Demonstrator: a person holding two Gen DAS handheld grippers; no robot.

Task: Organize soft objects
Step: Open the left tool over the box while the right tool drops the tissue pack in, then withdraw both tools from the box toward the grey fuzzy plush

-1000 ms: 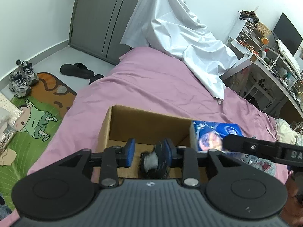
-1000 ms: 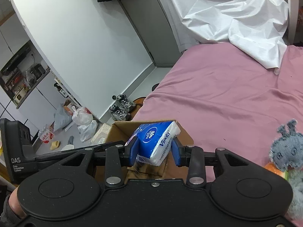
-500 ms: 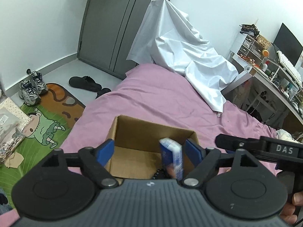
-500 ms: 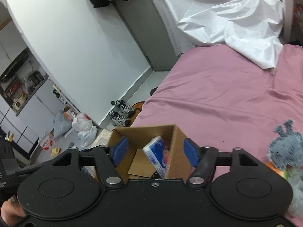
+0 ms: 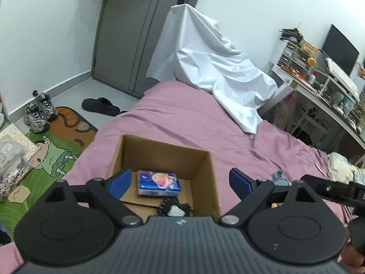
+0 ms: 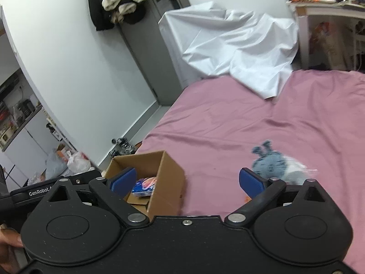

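An open cardboard box [image 5: 206,173] [image 6: 170,178] sits on the pink bed. Inside it lie a blue tissue pack [image 5: 158,182] [image 6: 143,186] and a dark soft item with a white patch [image 5: 173,207]. My left gripper [image 5: 180,182] hovers above the box, its jaws opening wide, nothing between the blue pads. My right gripper [image 6: 187,180] is above the box's right side, jaws also opening, nothing held. A blue-grey plush toy [image 6: 272,165] lies on the bed just beyond the right fingertip [image 6: 251,180]; a bit of it shows in the left wrist view [image 5: 278,175].
A white sheet [image 5: 216,68] drapes over the far end of the bed. A desk with clutter [image 5: 319,84] stands to the right. Shoes [image 5: 38,111], slippers [image 5: 100,106] and a cartoon rug [image 5: 52,157] lie on the floor left of the bed.
Both grippers have opened: the left let the dark soft item fall and the right let the tissue pack fall into the box. Both have pulled back and risen.
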